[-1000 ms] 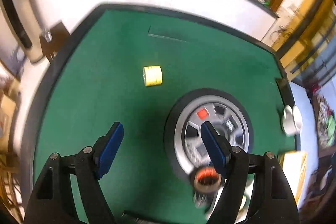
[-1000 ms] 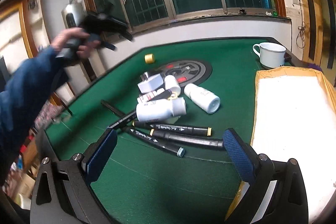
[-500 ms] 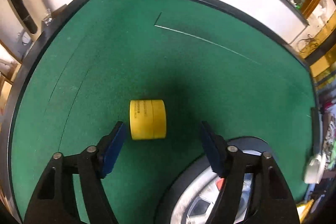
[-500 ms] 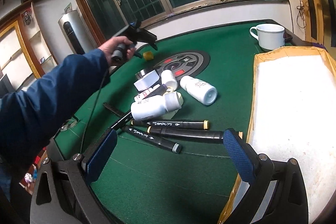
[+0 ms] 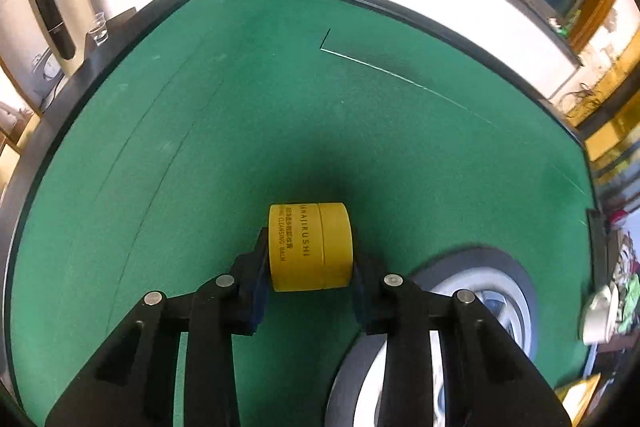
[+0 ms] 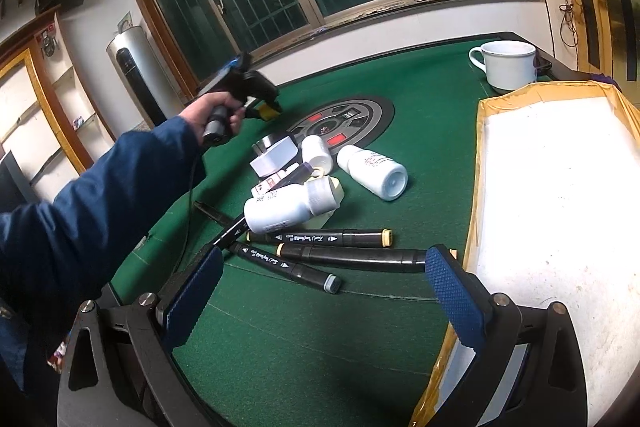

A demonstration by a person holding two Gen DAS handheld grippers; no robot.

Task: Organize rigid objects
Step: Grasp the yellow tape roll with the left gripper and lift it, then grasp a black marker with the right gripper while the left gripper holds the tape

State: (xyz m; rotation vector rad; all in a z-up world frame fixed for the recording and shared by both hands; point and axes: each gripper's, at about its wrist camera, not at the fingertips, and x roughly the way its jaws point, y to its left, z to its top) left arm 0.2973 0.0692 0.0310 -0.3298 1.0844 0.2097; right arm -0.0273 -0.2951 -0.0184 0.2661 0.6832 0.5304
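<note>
the left hand-held gripper (image 5: 310, 259) is closed down on a yellow jar (image 5: 310, 247), one blue pad against each flat end, so the jar lies on its side between the fingers. dark lettering runs around the jar's wall. whether the jar rests on the green counter (image 5: 200, 147) or sits just above it cannot be told. a round black and silver panel (image 5: 488, 291) is set into the counter just right of that gripper.

from the right wrist view, the left hand-held gripper (image 6: 268, 111) shows at the far side of the counter, gripped by a hand (image 6: 212, 111) in a blue sleeve, with the yellow jar (image 6: 267, 112) at its tip beside the round panel (image 6: 344, 115).

the right hand-held gripper (image 6: 320, 291) is spread wide and holds nothing, its pads well apart over the counter's near edge. just beyond it lie black markers (image 6: 320, 238), and past them a cluster of white bottles (image 6: 372, 171). a white tray (image 6: 560, 187) with a yellow rim sits to the right, and a white mug (image 6: 508, 65) stands behind it.
</note>
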